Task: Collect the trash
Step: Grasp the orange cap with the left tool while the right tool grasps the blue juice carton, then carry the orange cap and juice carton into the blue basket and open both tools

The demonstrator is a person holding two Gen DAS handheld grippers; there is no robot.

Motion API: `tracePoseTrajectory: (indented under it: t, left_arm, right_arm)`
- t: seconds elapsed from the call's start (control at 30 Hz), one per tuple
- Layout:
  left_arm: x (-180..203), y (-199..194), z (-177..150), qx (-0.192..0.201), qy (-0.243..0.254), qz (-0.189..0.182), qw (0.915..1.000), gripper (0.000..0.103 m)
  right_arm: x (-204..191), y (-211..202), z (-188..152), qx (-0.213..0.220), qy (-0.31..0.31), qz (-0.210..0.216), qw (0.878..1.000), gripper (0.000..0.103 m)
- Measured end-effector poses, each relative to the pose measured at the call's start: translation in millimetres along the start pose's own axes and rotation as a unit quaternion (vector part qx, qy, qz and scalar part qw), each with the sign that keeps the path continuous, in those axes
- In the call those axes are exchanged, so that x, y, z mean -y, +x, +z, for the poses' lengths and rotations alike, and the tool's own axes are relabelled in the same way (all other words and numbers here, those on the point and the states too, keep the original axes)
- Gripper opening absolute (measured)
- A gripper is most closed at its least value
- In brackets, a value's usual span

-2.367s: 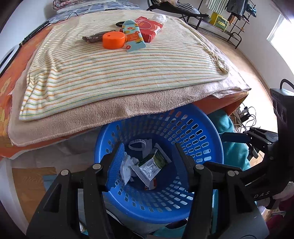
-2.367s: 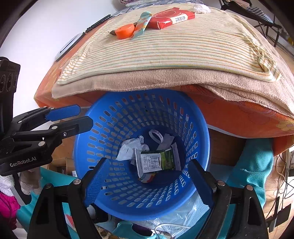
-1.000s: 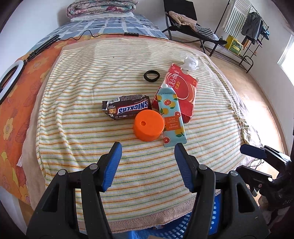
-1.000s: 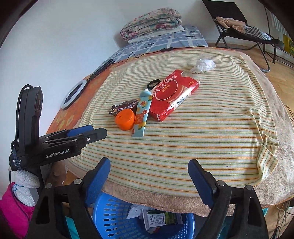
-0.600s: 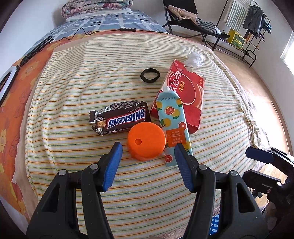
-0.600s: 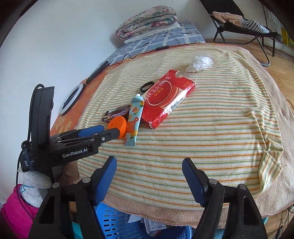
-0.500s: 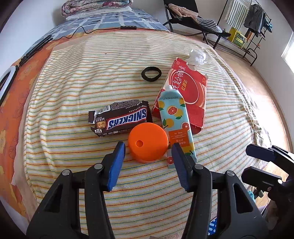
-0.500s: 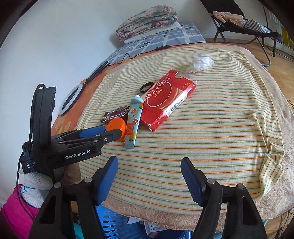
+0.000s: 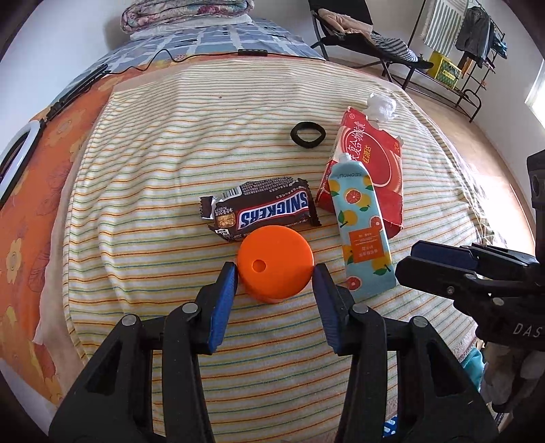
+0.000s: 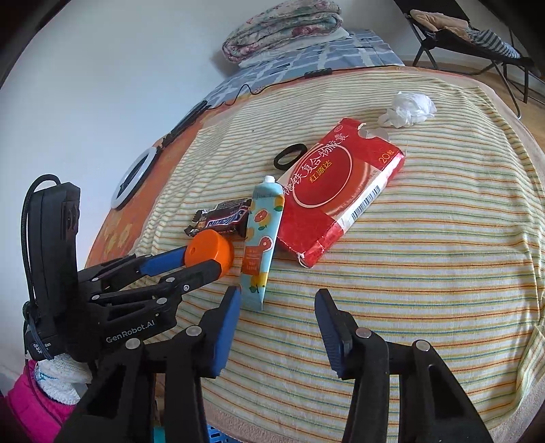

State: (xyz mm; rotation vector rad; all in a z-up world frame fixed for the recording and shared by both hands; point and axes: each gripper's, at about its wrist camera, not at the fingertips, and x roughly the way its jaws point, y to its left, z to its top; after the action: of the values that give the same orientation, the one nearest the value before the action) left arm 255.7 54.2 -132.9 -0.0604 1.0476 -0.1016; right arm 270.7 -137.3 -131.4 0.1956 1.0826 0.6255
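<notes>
An orange round lid (image 9: pixel 275 262) lies on the striped towel (image 9: pixel 163 163), just in front of a Snickers wrapper (image 9: pixel 260 211). My left gripper (image 9: pixel 274 272) is open, with a blue pad on each side of the lid; it also shows in the right wrist view (image 10: pixel 201 257). A blue fruit-print tube (image 9: pixel 361 225) lies beside a red packet (image 9: pixel 378 160). A crumpled white tissue (image 9: pixel 380 105) and a black ring (image 9: pixel 306 135) lie farther back. My right gripper (image 10: pixel 276 306) is open and empty, hovering near the tube's (image 10: pixel 260 238) lower end.
The towel covers a bed with an orange flowered sheet (image 9: pixel 30 191). A folded quilt (image 10: pixel 282 30) lies at the far end. A ring light (image 10: pixel 134 177) sits at the left edge. A folding chair (image 9: pixel 361 37) and a rack (image 9: pixel 463 68) stand beyond. The blue basket rim (image 10: pixel 218 436) shows below the bed edge.
Both grippers rose from the blue basket to over the bed. My left gripper moved forward and now straddles the orange lid with its jaws narrowed. The right gripper moved toward the tube.
</notes>
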Motion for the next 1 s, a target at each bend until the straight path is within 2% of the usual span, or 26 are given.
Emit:
tracePoseTrajectory:
  t: [0.3,0.4,0.6,0.67,1.0]
  left_arm:
    - [-21,-10,-13,-0.002,-0.018,-0.004,0.9998,0.047]
    - [-22,-12,-15,0.0,-0.015,-0.002,0.9999,0.046]
    - [-21,-16,-16,0.004,-0.011,-0.001,0.9999,0.046]
    - [-21,-18,-17,0.006,-0.012,-0.001,0.9999,0.046]
    - [-14,-37,-30,0.018,-0.011,-0.002,0.9998,0.046]
  right_arm:
    - [-8,41,19,-0.015,0.019,0.018,1.0,0.044]
    - [-10,49,27,-0.01,0.025,0.019,0.999,0.04]
    - [-7,50,31,-0.001,0.046,0.018,0.999,0.018]
    - [-7,48,28,-0.002,0.044,0.024,0.999,0.008]
    - [-22,22,8,0.012,0.007,0.0,1.0,0.005]
